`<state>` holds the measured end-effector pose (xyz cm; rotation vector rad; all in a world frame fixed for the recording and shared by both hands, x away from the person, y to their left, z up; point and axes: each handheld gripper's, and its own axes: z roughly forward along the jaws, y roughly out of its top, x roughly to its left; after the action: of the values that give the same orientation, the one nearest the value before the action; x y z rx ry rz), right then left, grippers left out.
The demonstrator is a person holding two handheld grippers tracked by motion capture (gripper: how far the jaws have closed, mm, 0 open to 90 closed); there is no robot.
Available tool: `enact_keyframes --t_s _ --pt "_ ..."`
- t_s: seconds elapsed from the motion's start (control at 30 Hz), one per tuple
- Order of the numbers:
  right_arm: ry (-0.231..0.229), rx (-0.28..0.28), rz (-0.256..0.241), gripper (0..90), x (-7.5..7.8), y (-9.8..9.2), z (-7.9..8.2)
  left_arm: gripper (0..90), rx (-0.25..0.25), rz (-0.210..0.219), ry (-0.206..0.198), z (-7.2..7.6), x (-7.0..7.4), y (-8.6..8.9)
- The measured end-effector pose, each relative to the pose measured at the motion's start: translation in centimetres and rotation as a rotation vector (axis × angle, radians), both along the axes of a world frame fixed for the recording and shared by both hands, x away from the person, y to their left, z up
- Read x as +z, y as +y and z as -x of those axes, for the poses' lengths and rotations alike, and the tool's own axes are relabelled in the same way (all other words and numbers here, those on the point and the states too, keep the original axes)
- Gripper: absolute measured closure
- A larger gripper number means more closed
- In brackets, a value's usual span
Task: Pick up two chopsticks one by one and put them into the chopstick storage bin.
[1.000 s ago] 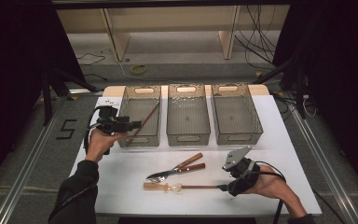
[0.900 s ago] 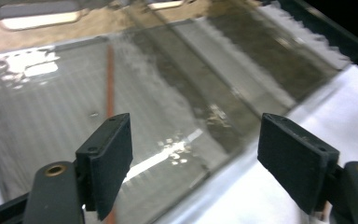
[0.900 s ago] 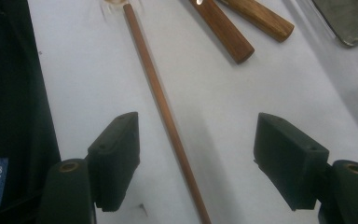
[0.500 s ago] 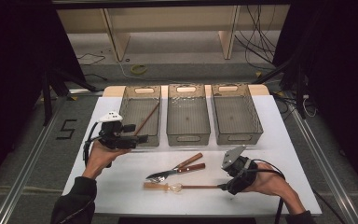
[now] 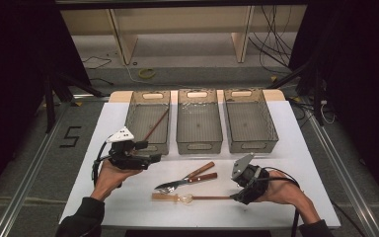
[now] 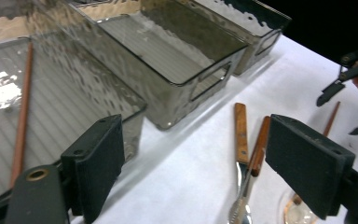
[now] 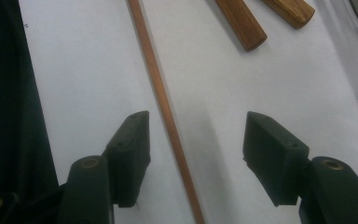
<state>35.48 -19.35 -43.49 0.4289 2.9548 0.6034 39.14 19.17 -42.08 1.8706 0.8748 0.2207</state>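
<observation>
My left gripper [image 5: 153, 158] [image 6: 196, 144] hovers open and empty in front of the left grey bin [image 5: 133, 116] [image 6: 98, 88]. A brown chopstick [image 5: 156, 124] [image 6: 23, 107] lies inside that bin. Two wooden-handled utensils [image 5: 187, 180] [image 6: 240, 135] lie crossed on the white table between the hands. My right gripper [image 5: 237, 196] [image 7: 196, 126] is low over the table, open, its jaws on either side of a thin wooden stick [image 5: 209, 197] [image 7: 165, 112] without touching it. The stick ends in a clear round bowl [image 5: 186, 199] [image 6: 298, 214] beside a flat wooden piece [image 5: 164, 196].
The middle bin [image 5: 199, 143] [image 6: 214, 74] and the right bin [image 5: 271, 133] [image 6: 261, 35] stand in a row with the left one at the far side of the table [image 5: 301, 148]. Dark floor with cables lies beyond the table.
The left gripper let the chopstick go into the left bin, then drew back toward the front of the table and a little right. The right gripper has hardly moved.
</observation>
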Motion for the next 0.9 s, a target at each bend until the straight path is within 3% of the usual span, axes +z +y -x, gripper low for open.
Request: enact_keyframes --t_s 0.57,0.9 --pt "0.032 0.039 0.087 51.5 -0.9 0.7 -0.5 18.7 -0.037 0.008 -0.044 2.5 -1.3 -0.8" --pt "0.049 0.073 0.131 59.4 -1.4 1.0 -0.4 18.9 -0.049 0.009 -0.034 3.7 -2.5 -0.9"
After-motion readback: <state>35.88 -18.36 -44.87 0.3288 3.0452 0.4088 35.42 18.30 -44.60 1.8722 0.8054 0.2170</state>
